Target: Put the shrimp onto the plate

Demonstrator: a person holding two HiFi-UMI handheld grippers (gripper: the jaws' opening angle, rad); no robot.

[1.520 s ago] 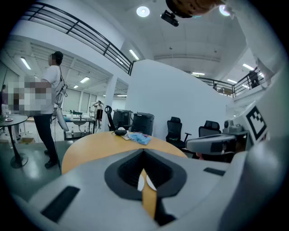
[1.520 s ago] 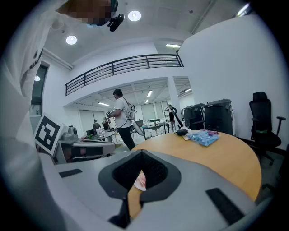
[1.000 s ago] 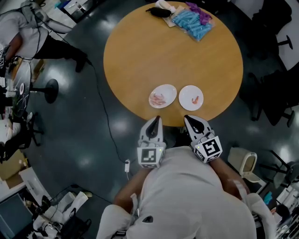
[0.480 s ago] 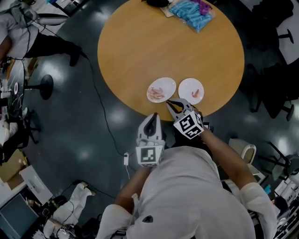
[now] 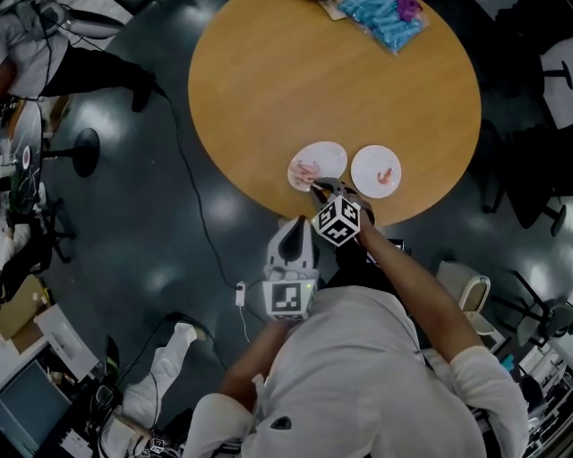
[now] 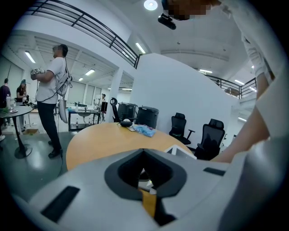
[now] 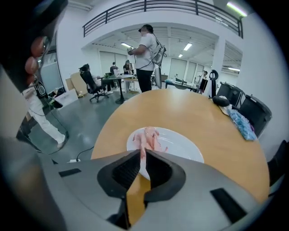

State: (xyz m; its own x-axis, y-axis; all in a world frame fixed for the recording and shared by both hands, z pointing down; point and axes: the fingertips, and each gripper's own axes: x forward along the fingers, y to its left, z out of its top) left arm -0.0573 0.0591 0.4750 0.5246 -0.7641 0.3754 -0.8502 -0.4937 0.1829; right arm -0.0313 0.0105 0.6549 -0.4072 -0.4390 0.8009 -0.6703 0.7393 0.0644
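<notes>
Dark glossy flooring is surrounding one round wooden counter (image 5: 331, 80), and two white plates are sitting side by side near its closest edge. In the head view, the left-hand plate (image 5: 333, 152) is carrying a shrimp pile (image 5: 304, 172), several pink pieces bunched too tightly to count. The right-hand plate (image 5: 365, 161) is holding one single shrimp (image 5: 386, 174). Two tools are showing. The right tool (image 5: 320, 186) is hovering over the near rim of the left-hand plate, its jaws parted by only a narrow slit and gripping nothing, with the pile lying just past their tips. The left tool (image 5: 299, 224) is hanging off the counter's edge, over the floor, its jaws meeting at the tips and empty. One blue packet (image 5: 385, 20) is lying at the counter's far side.
</notes>
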